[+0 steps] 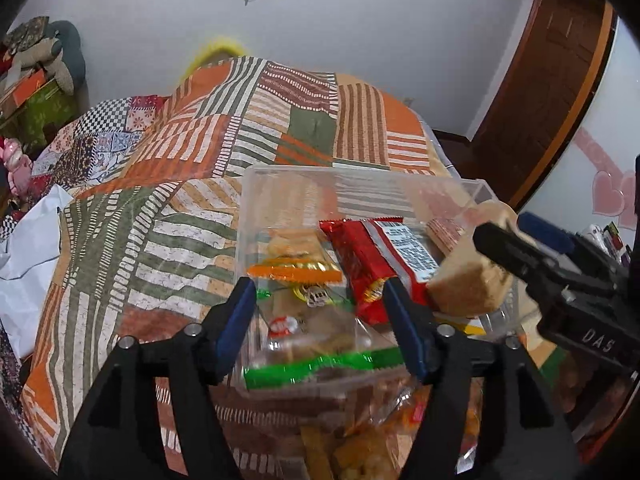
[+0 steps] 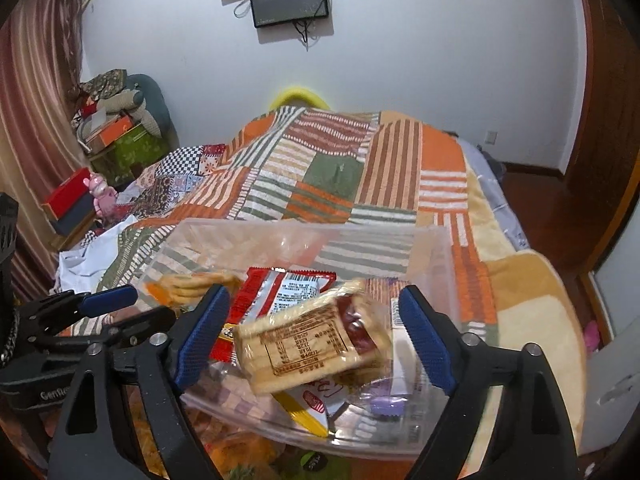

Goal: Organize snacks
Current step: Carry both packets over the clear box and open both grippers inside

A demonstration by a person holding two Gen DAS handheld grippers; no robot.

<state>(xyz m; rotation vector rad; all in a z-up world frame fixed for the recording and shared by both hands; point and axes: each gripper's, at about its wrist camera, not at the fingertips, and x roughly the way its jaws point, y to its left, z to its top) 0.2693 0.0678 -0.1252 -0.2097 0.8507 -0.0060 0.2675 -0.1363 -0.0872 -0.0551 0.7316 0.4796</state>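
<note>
Tan biscuit pack (image 2: 312,346) tilted over clear bin (image 2: 436,276); red packet (image 2: 256,300) inside.

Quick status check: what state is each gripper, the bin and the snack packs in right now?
Left gripper: open, empty, over the bin.
Right gripper: open; tan wafer-biscuit pack blurred between its fingers, grip unclear.
Clear plastic bin: lidless, partly filled.
Red foil snack pack: lying inside the bin.
</note>
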